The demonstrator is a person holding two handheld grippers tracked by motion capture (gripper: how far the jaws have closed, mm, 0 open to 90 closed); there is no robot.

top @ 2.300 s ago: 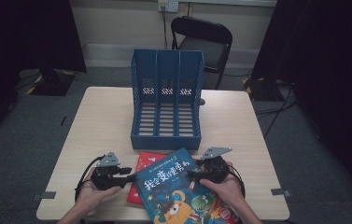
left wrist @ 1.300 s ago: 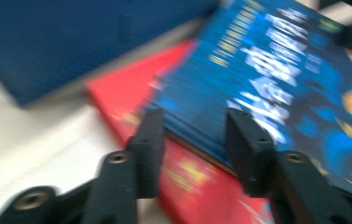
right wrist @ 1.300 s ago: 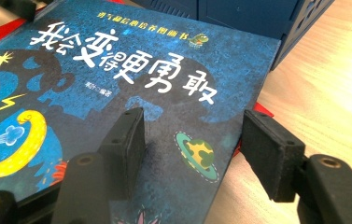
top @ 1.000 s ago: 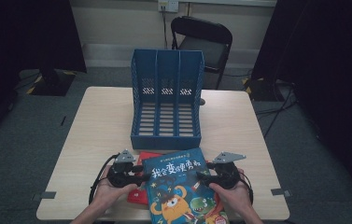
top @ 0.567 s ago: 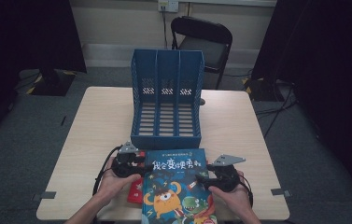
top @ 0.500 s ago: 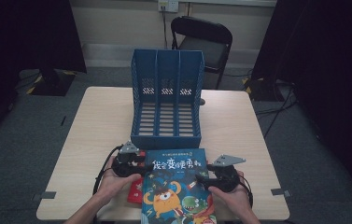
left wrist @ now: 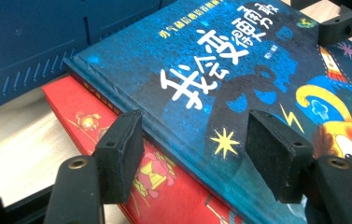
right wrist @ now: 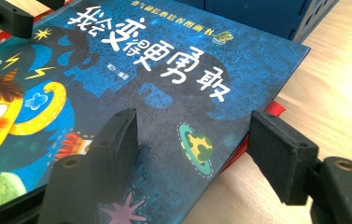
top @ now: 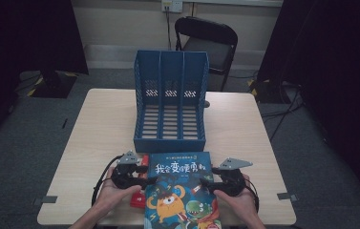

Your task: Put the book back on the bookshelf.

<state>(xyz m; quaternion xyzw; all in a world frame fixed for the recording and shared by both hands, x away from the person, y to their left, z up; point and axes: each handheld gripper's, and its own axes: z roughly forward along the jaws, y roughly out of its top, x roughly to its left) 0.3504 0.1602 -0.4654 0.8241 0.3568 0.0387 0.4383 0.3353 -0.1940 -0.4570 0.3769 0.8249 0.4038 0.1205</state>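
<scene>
Wooden table (top: 96, 143); blue book (top: 180, 191) atop red book (top: 137, 200) at its near edge; left gripper (top: 142, 181) and right gripper (top: 208, 183) straddle blue book's side edges, jaws spread, just opening.

Red hardcover book (top: 137, 200): we see just its edges; the blue picture book (top: 180, 188) on top covers the rest.
Blue book's near end: cut off by the high view's bottom edge.
Small yellow line above the title (top: 177, 156): too small for us to read from above.
Forearms: cropped at the bottom edge.

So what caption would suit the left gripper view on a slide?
Open left gripper straddling the blue picture book's edge, red book beneath.
</scene>
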